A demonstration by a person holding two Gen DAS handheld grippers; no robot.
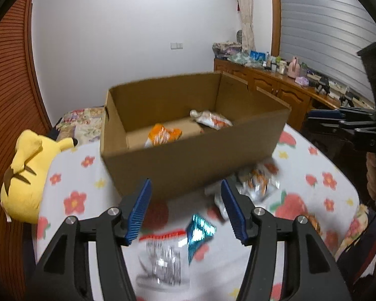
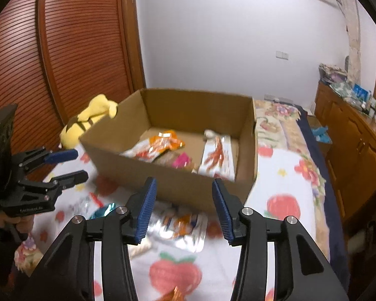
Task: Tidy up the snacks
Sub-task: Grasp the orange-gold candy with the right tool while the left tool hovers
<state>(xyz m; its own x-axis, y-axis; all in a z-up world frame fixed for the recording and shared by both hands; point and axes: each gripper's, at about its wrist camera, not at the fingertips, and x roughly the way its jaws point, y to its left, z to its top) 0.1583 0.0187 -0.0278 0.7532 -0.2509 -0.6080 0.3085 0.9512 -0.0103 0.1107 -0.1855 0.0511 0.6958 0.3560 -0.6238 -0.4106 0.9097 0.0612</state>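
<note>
An open cardboard box [image 1: 188,160] [image 2: 168,175] stands on a flower-print bed cover. Inside lie an orange packet [image 1: 163,135] [image 2: 163,143], a white packet with red print [image 1: 211,120] [image 2: 218,156] and a pink one [image 2: 181,160]. Loose packets lie in front of the box: a clear white one [image 1: 163,260], a teal foil one [image 1: 199,233] [image 2: 102,210] and silver-orange ones [image 1: 258,183] [image 2: 180,228]. My left gripper [image 1: 185,210] [image 2: 70,165] is open and empty above the loose packets. My right gripper [image 2: 183,210] [image 1: 320,119] is open and empty before the box.
A yellow plush toy [image 1: 27,175] [image 2: 87,120] lies left of the box by a wooden louvred wardrobe [image 2: 50,62]. A wooden sideboard [image 1: 275,87] [image 2: 351,135] with clutter stands to the right. Another patterned quilt [image 2: 275,125] lies behind the box.
</note>
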